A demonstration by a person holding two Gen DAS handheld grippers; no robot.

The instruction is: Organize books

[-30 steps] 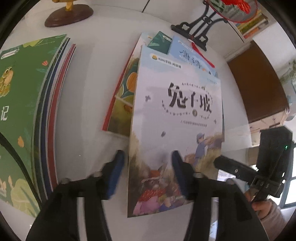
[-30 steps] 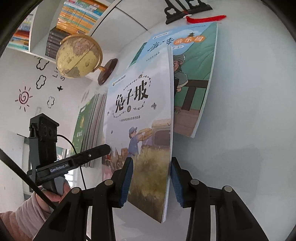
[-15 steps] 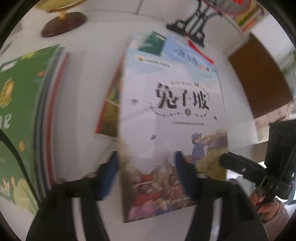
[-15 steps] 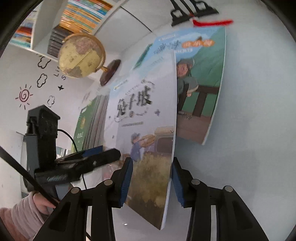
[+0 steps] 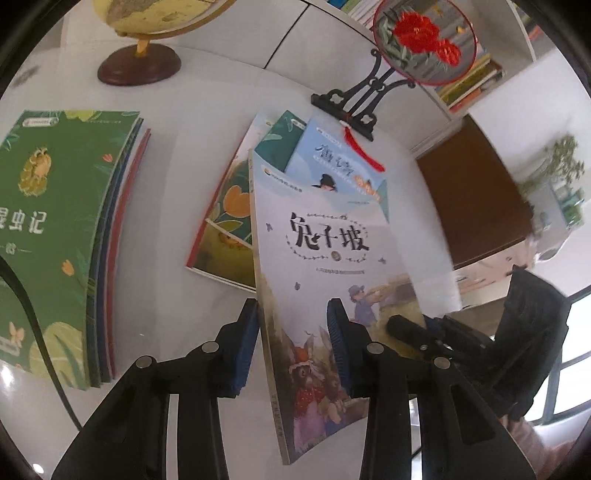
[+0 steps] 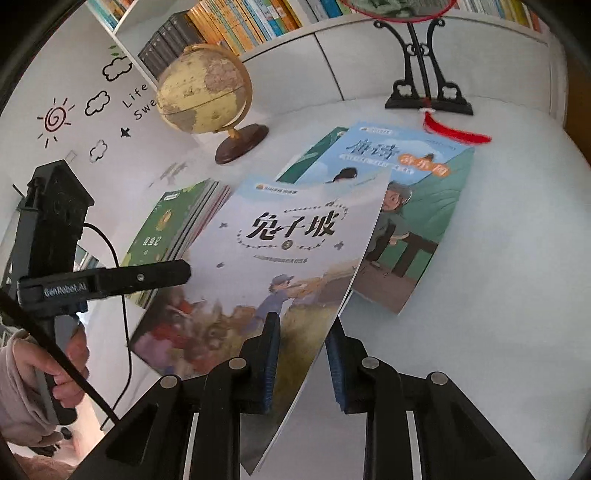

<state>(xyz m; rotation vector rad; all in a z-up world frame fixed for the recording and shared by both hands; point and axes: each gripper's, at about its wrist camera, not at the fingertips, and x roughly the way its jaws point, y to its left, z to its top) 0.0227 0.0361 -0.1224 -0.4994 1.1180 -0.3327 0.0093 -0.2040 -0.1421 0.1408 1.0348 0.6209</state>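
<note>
So the pale paperback with the black title and the rabbits painted along its bottom edge (image 5: 325, 258) was up off the white counter (image 6: 498, 258), tilted, with both sets of tongs on it. Our left tongs (image 5: 291, 339) had its spine-side lower corner between the blue pads and were closing down on it, one pad on the cover and the other under the spine edge. Our right tongs (image 6: 303, 354) were doing the same at the opposite lower edge, jaws closing with the thin edge of the book between the pads; we couldn't quite tell if both pads were pressing yet.

Right underneath it lay the light-blue paperback with the orange title badge (image 6: 413, 206), flat on the counter, overlapping a dark green one (image 5: 280, 144) and a book with orange flowers on the cover (image 5: 225, 221). Well off to the left sat the neat stack topped by the green frog book (image 5: 55, 221).

Further back stood the yellowish globe on its round dark wooden base (image 6: 205, 90) and the round embroidered fan with red flowers on a black stand (image 5: 424, 44), its red tassel (image 6: 454, 131) trailing onto the blue book. A hand in a pale pink sleeve (image 6: 44, 373) held the left grip. Shelves of books (image 6: 258, 18) ran behind.
</note>
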